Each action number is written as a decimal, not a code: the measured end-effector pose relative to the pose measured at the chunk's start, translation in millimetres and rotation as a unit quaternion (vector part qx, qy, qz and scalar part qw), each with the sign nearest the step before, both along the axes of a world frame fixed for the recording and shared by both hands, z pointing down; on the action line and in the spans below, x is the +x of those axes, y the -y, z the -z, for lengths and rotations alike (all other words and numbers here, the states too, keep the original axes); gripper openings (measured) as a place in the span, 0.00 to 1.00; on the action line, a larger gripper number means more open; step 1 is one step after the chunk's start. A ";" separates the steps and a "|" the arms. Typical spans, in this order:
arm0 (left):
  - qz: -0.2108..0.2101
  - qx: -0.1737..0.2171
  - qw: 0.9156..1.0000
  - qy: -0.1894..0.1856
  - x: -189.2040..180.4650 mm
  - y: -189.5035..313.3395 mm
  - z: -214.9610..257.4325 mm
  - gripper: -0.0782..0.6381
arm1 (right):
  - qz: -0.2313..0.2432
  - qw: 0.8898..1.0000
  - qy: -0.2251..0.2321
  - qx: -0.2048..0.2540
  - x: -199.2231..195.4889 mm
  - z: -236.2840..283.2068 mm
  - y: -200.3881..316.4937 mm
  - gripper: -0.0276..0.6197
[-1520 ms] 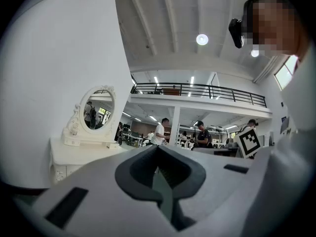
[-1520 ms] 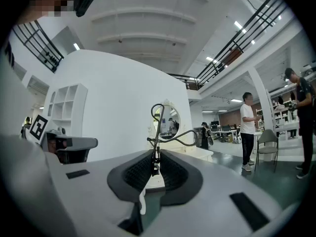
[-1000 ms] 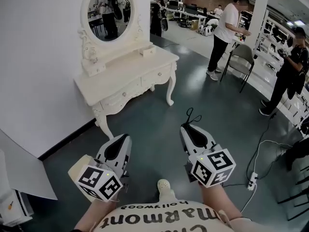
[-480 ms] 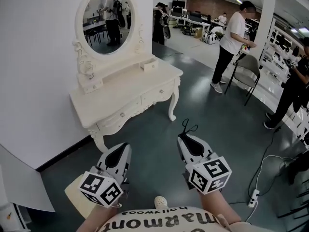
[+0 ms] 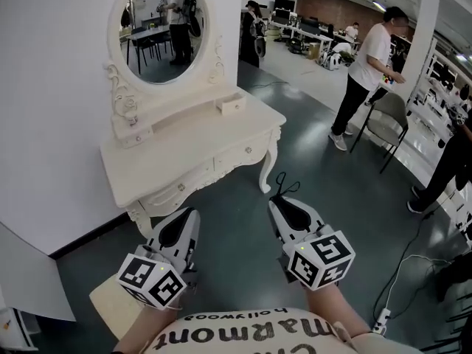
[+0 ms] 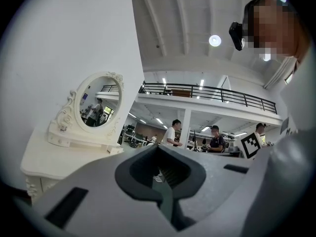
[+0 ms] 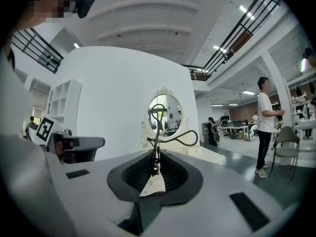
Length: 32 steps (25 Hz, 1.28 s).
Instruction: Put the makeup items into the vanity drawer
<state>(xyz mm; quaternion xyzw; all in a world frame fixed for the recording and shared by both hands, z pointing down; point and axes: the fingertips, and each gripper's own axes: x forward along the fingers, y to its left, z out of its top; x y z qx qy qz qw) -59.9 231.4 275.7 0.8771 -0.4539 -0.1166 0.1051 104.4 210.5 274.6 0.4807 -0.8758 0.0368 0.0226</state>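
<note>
Eyelash curler is being pinched between the fingers of the right gripper, with its loops sticking out forward and a paper tag at its base. Left gripper fingers are being held pressed together with nothing between them. Both grippers are being held over the floor, apart from the vanity. Its 2 front drawers are being left shut.

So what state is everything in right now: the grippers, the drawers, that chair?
Left gripper: shut, empty.
Right gripper: shut on the eyelash curler.
Eyelash curler: clamped, handle loops sticking out.
Vanity drawers: both closed.
Chair: unfolded, nobody sitting.
</note>
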 end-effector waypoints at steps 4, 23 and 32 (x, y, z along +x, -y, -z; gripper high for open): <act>0.012 0.011 1.000 -0.004 3.6 17.0 5.5 0.12 | 0.015 1.000 0.000 0.013 3.1 7.5 20.1 0.13; 0.016 -0.036 0.999 -0.016 6.5 86.1 -39.1 0.12 | 0.000 0.998 0.031 -0.052 25.1 -47.4 80.2 0.13; -0.009 -0.023 1.000 -0.010 -12.1 181.5 -28.0 0.12 | -0.004 0.998 0.026 -0.052 -1.1 -42.4 173.7 0.13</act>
